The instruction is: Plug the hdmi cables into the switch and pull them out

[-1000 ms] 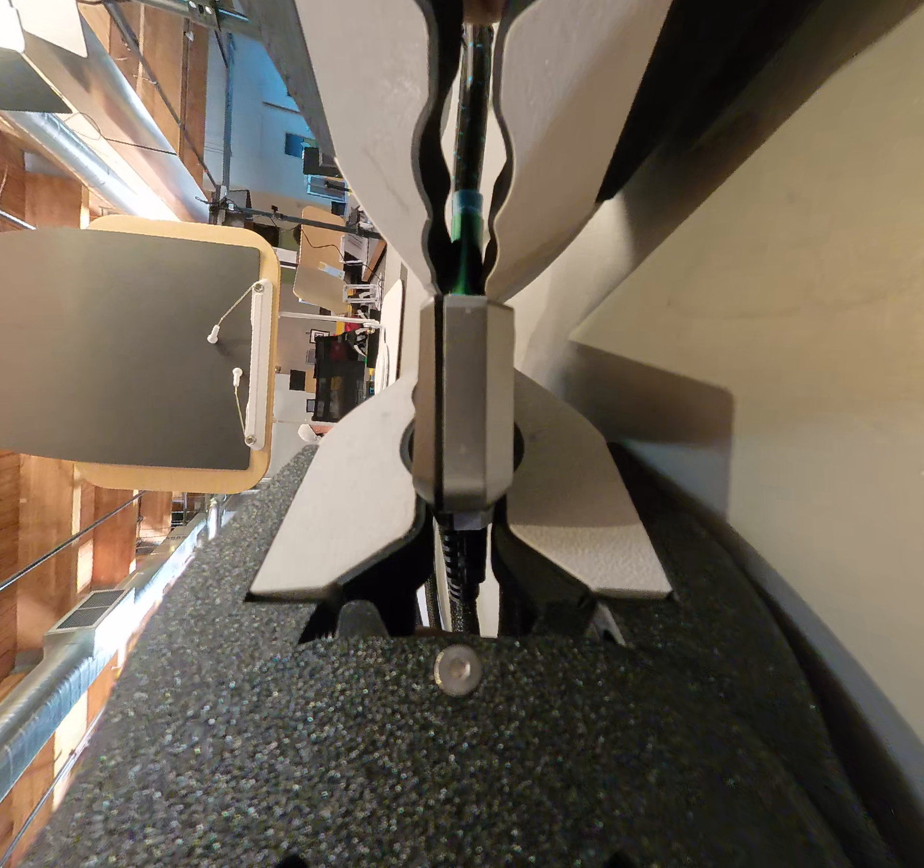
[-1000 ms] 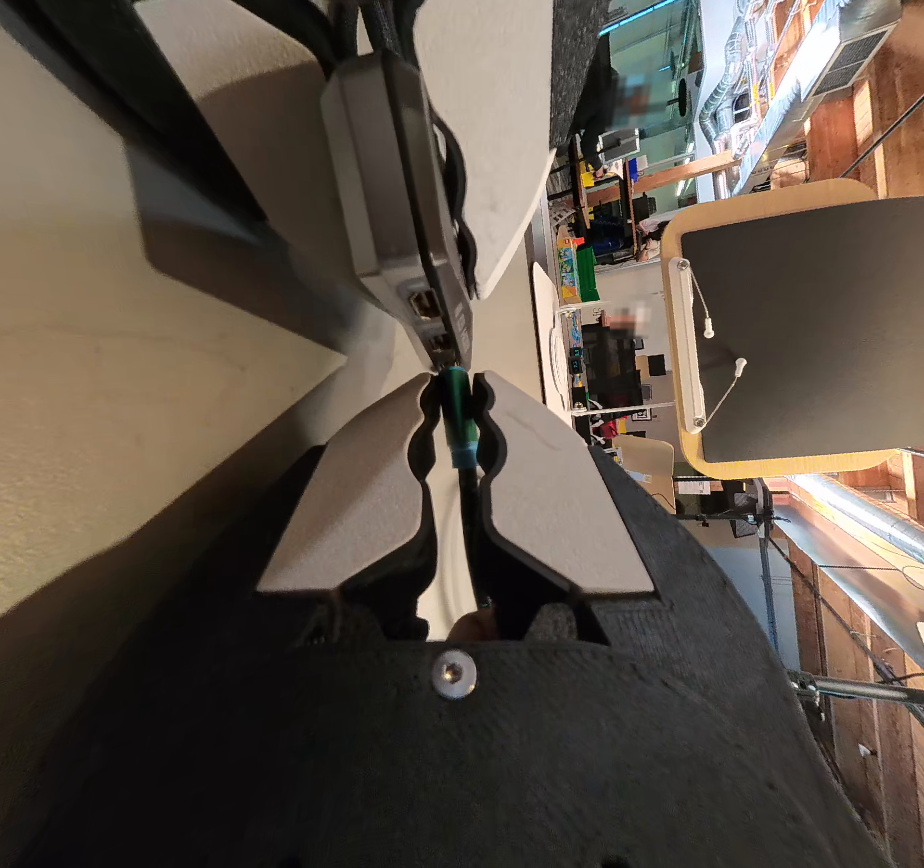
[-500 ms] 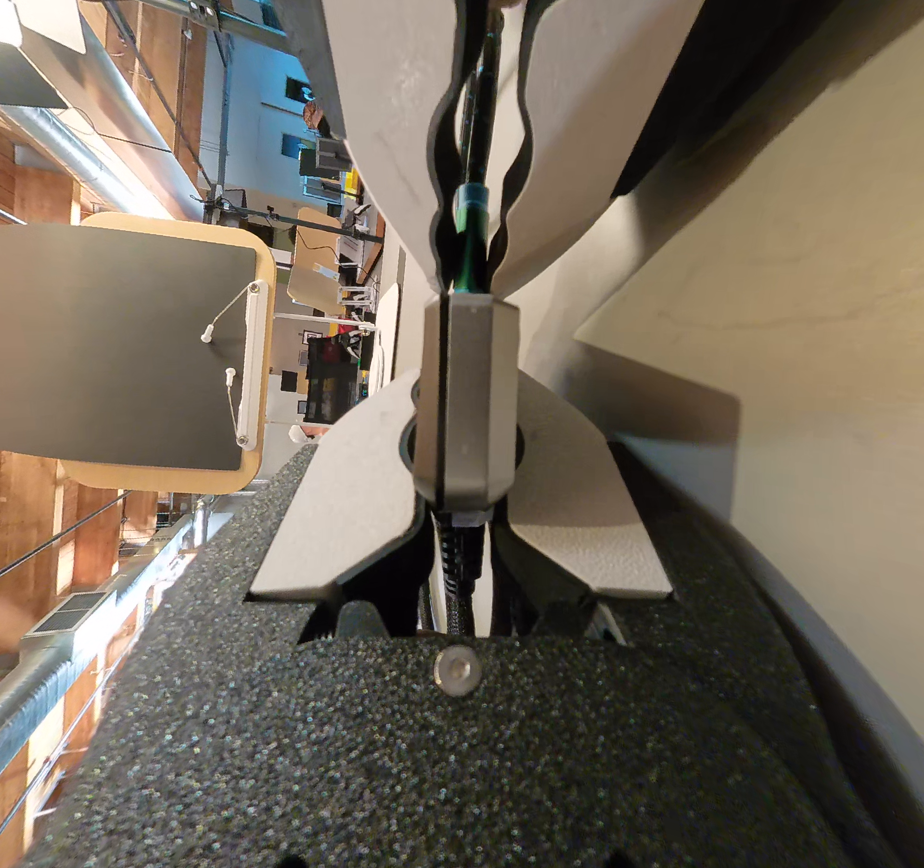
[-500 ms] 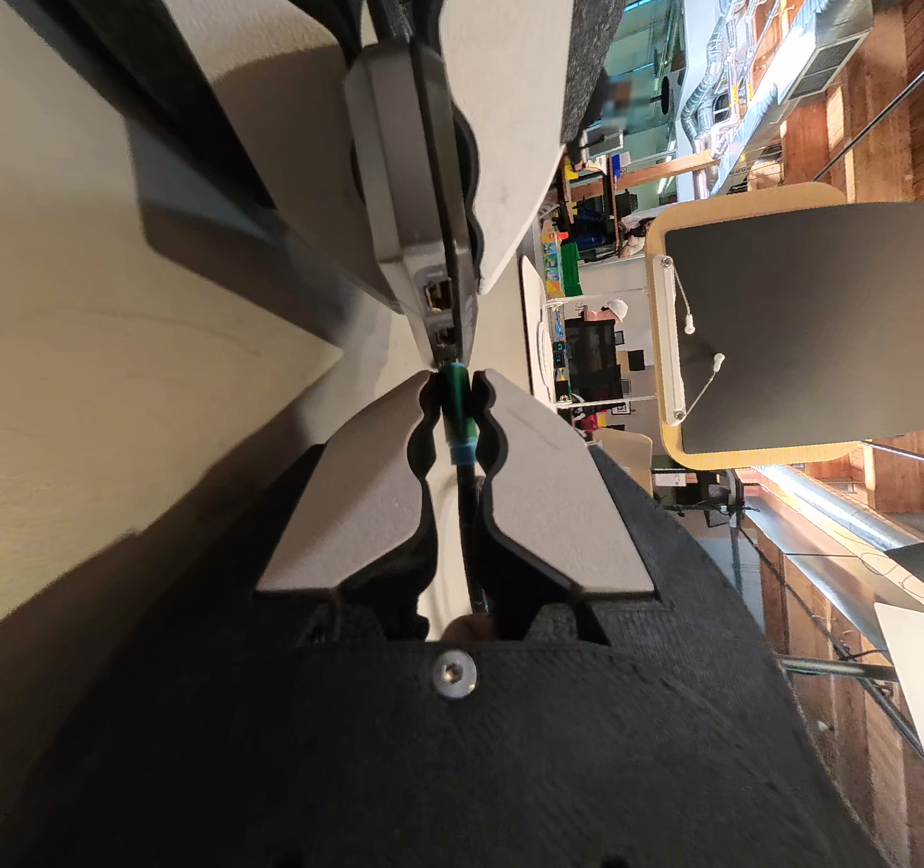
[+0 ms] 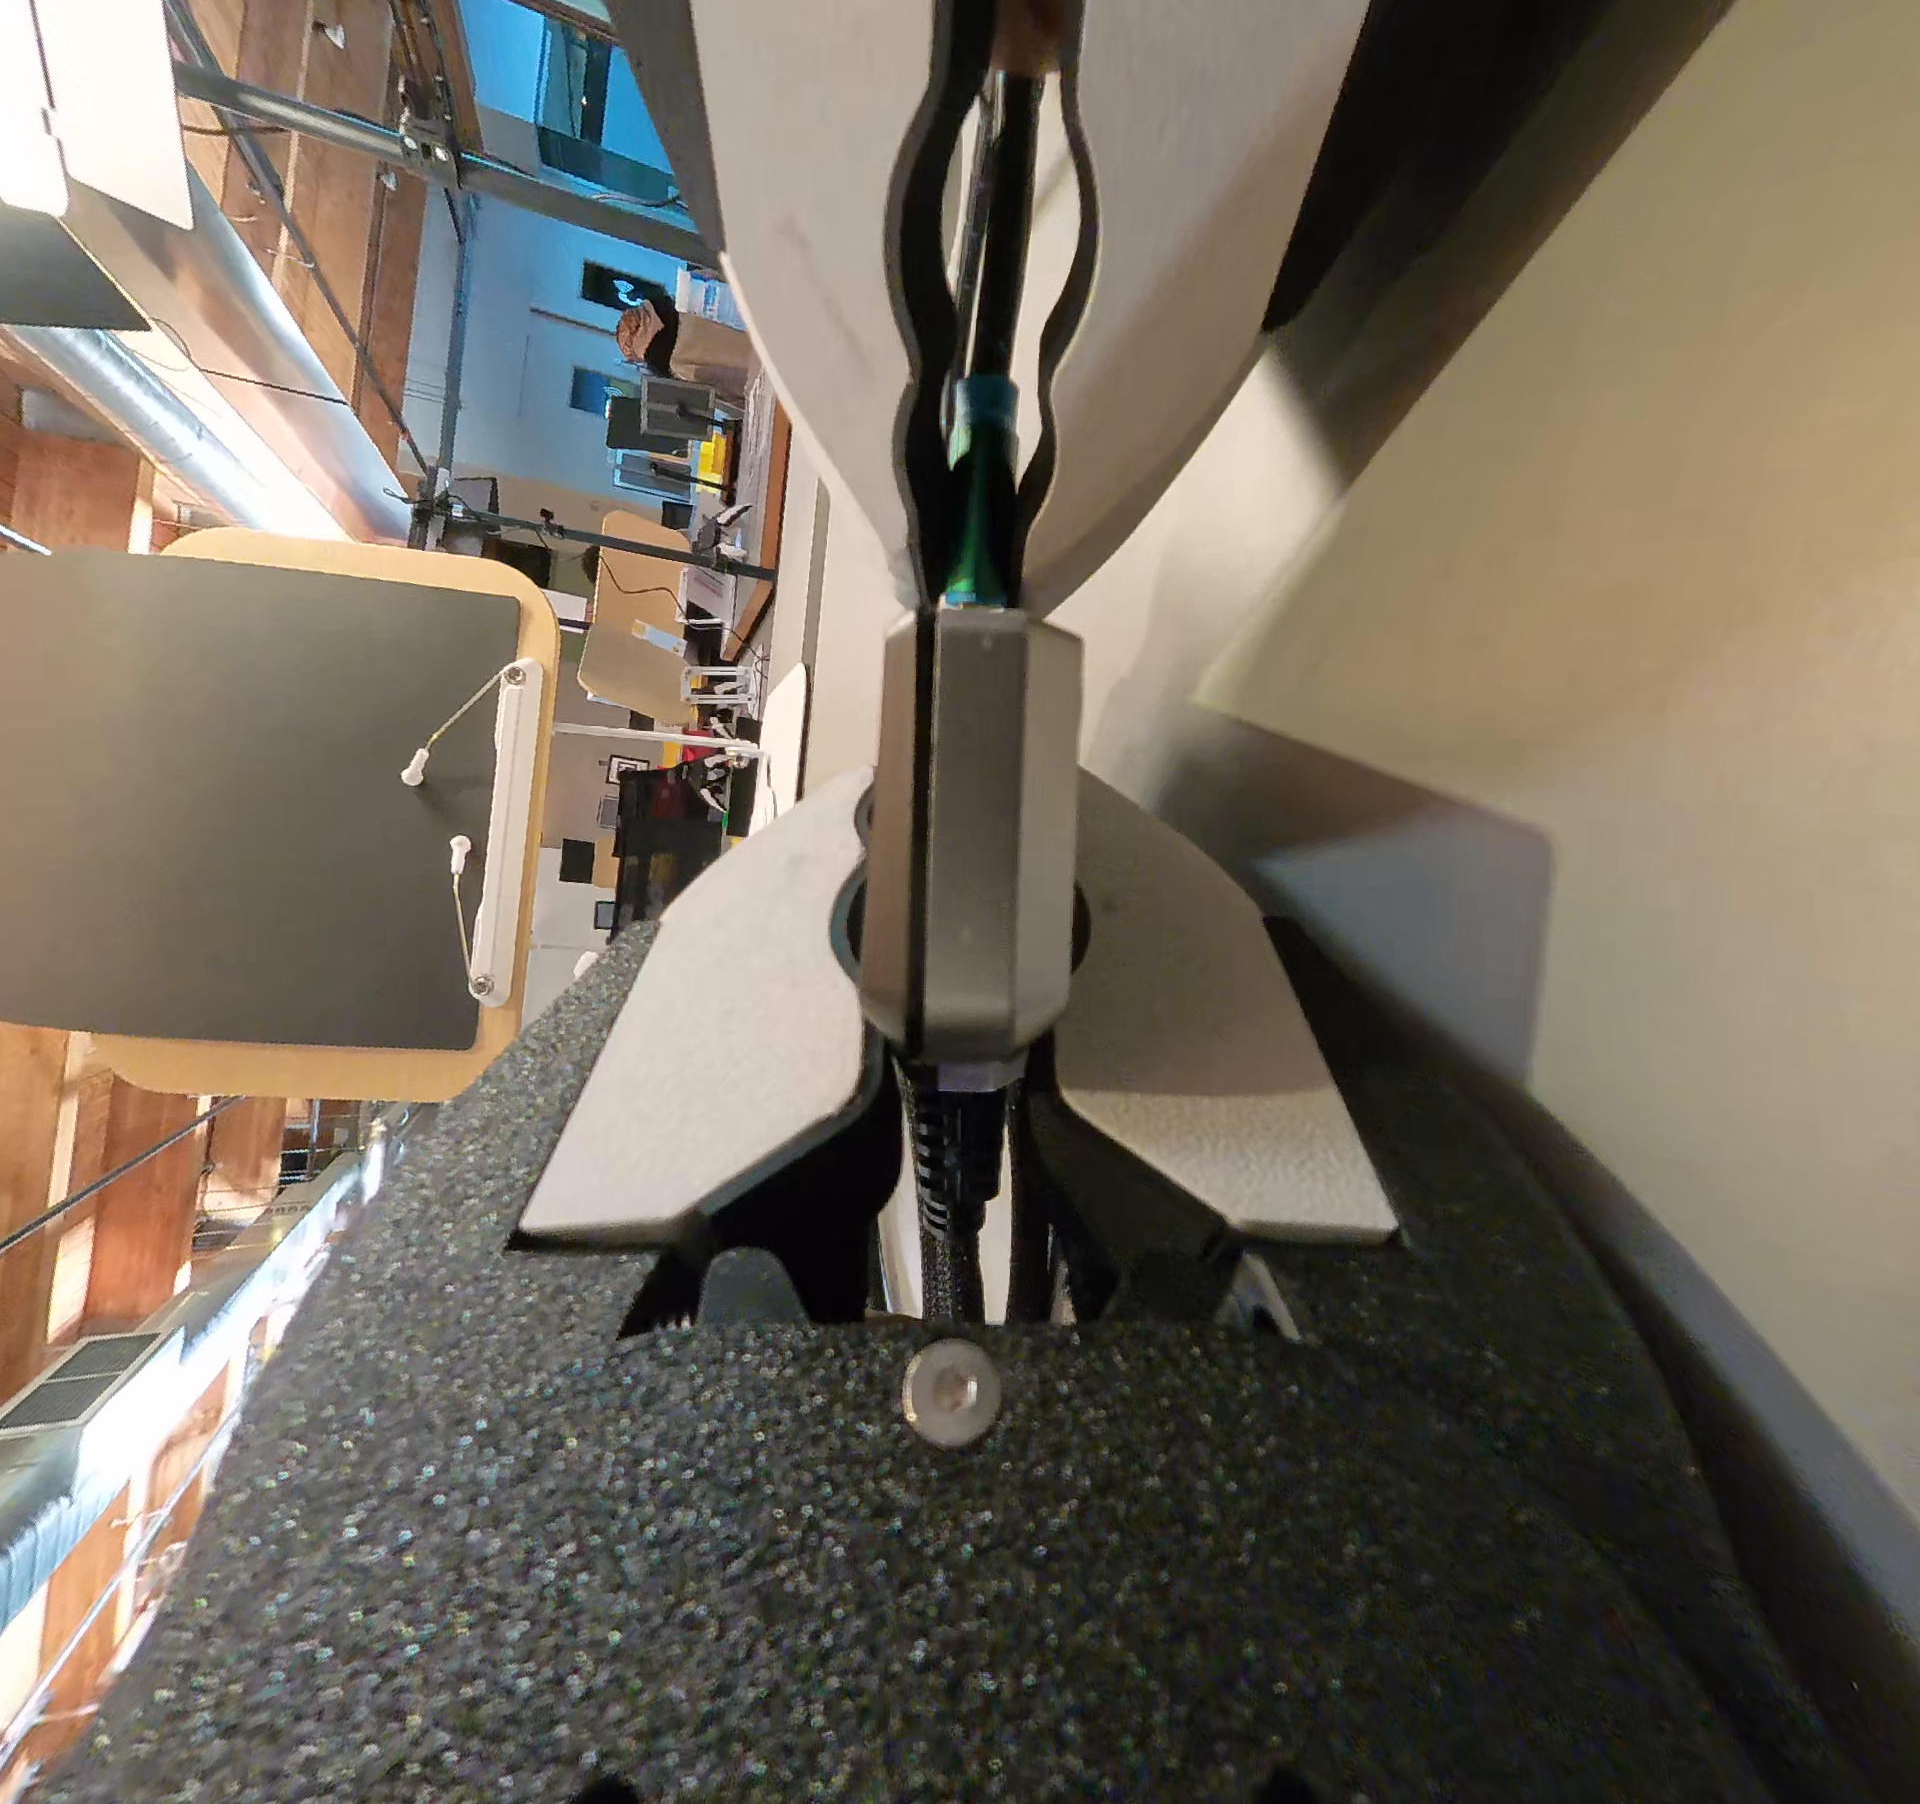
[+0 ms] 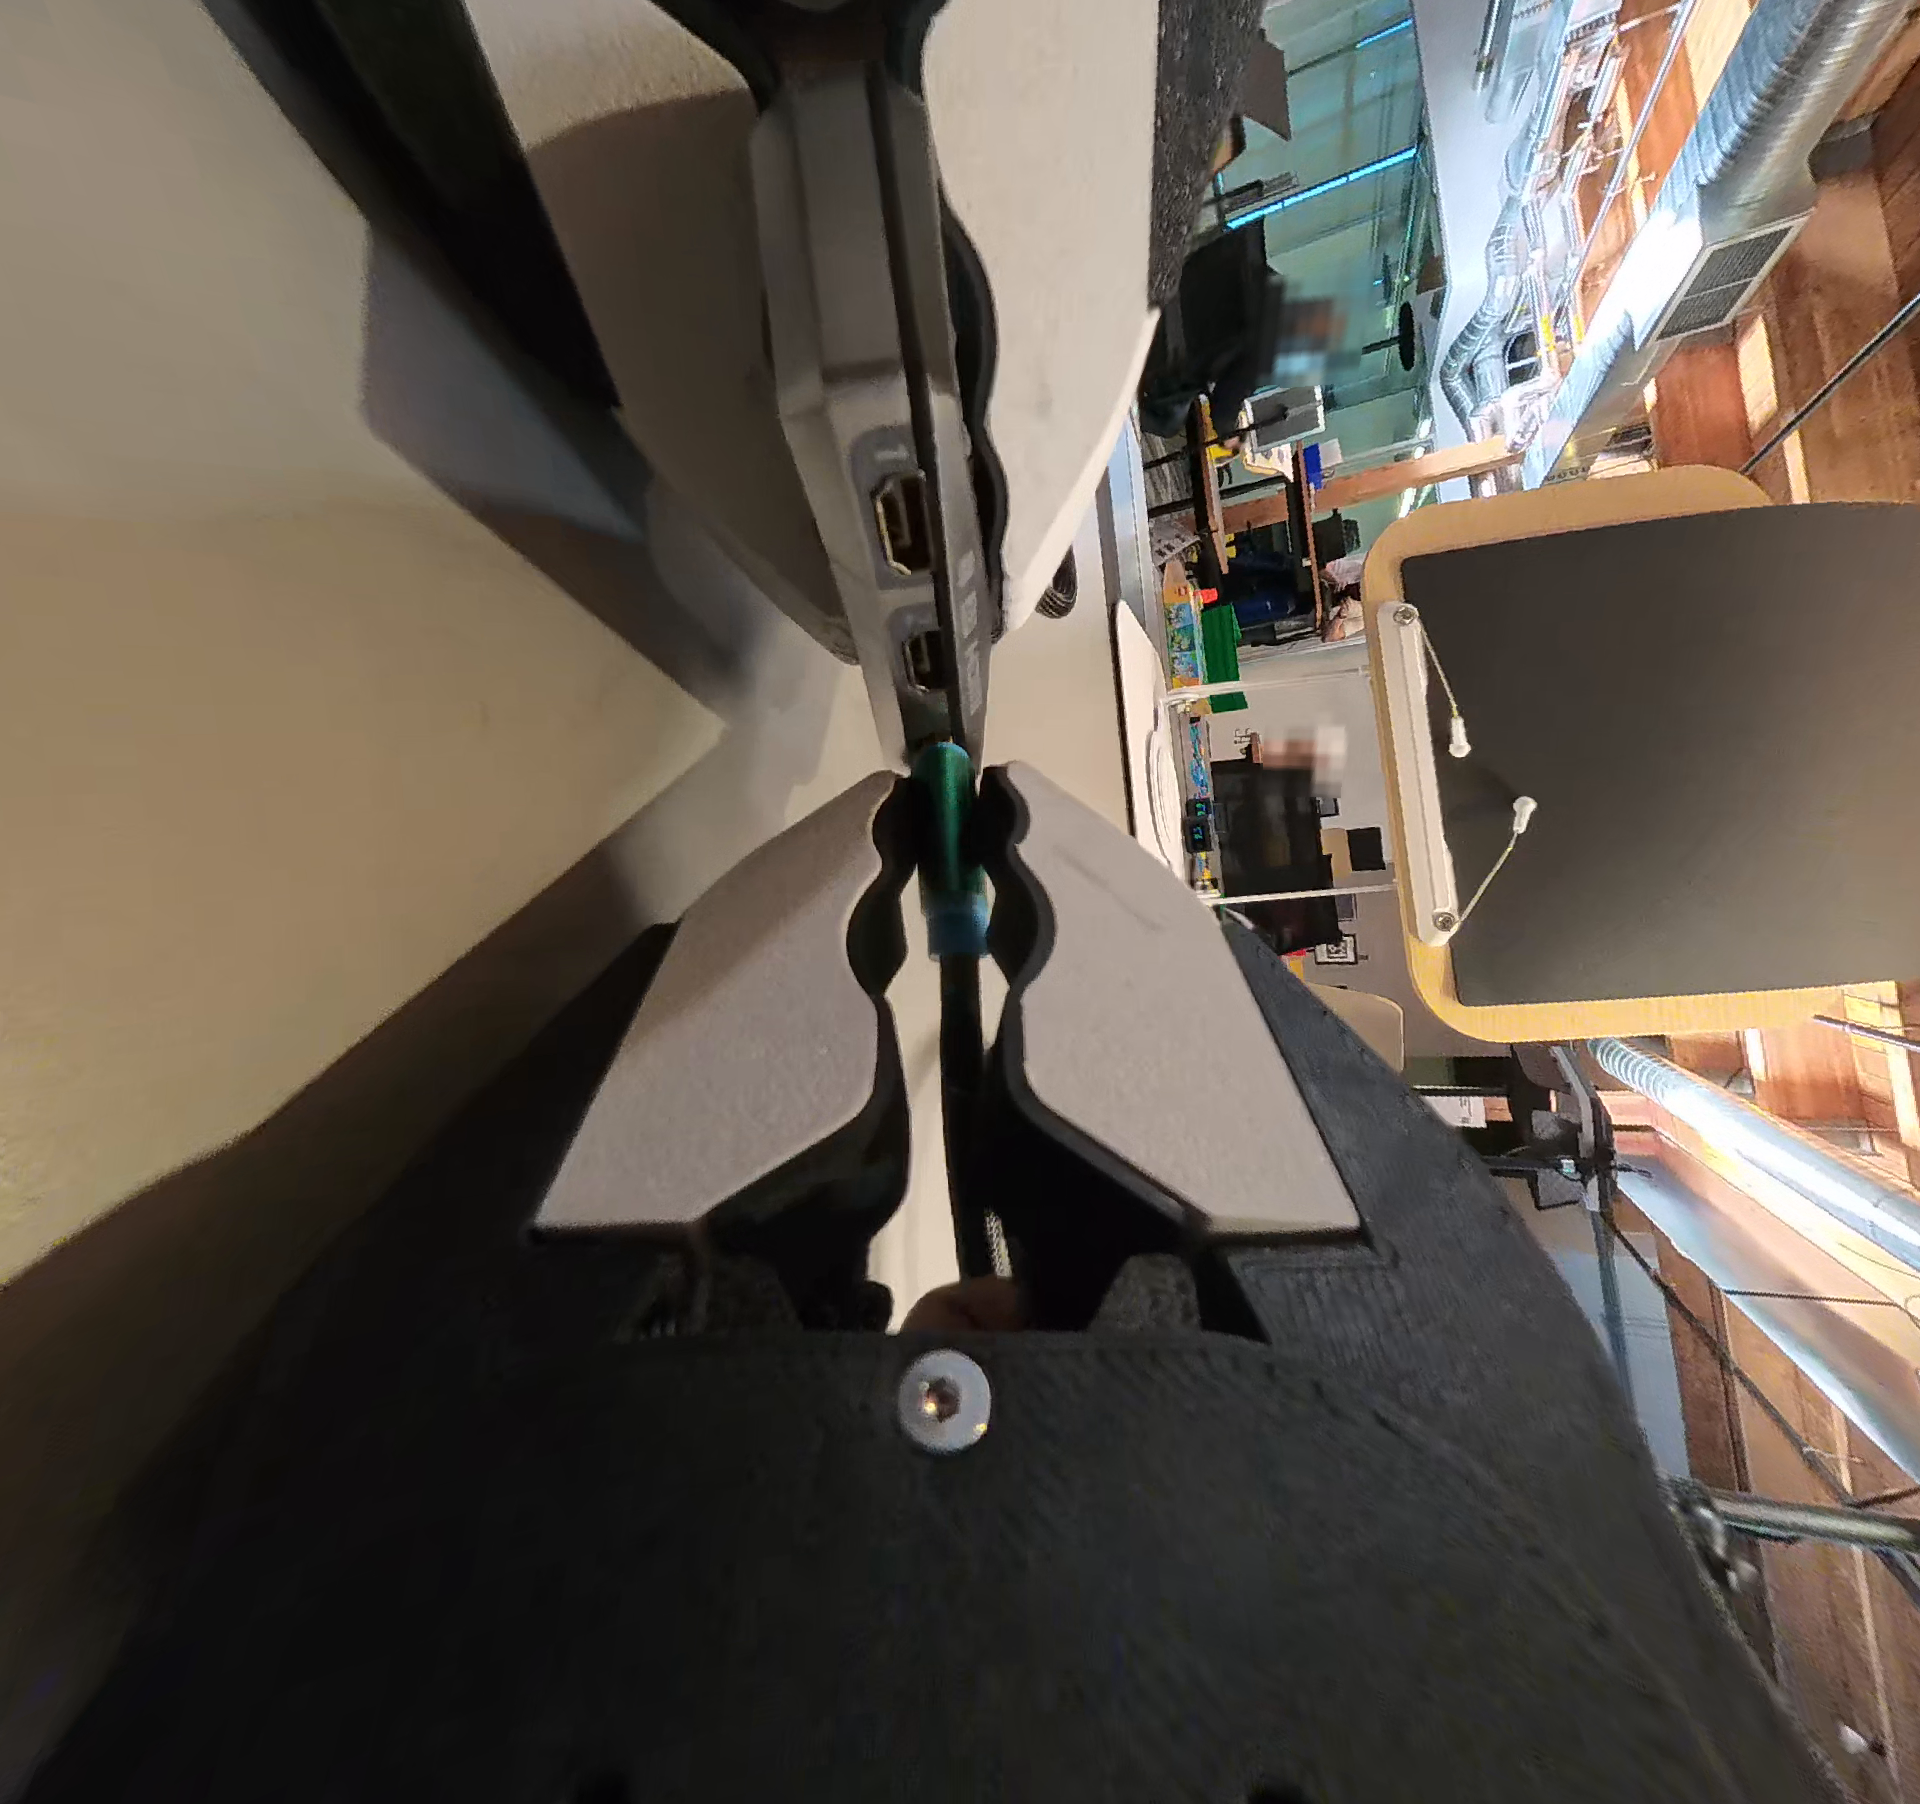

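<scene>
Drawn closer together over the past second: right gripper [image 6: 940, 798] and the grey, flat-sided metal HDMI switch [image 5: 971, 824], its two empty ports now larger in the right wrist view. Clamped in the left gripper [image 5: 971, 881], that switch, held above the pale wooden surface [image 5: 1662, 507]. Clenched in the right gripper, the green-shelled HDMI plug [image 6: 943, 824] on a black cable, tip at the switch's end port, possibly partly seated; motion blur there.

Close opposed wrist views, shared switch [image 5: 971, 840]
</scene>
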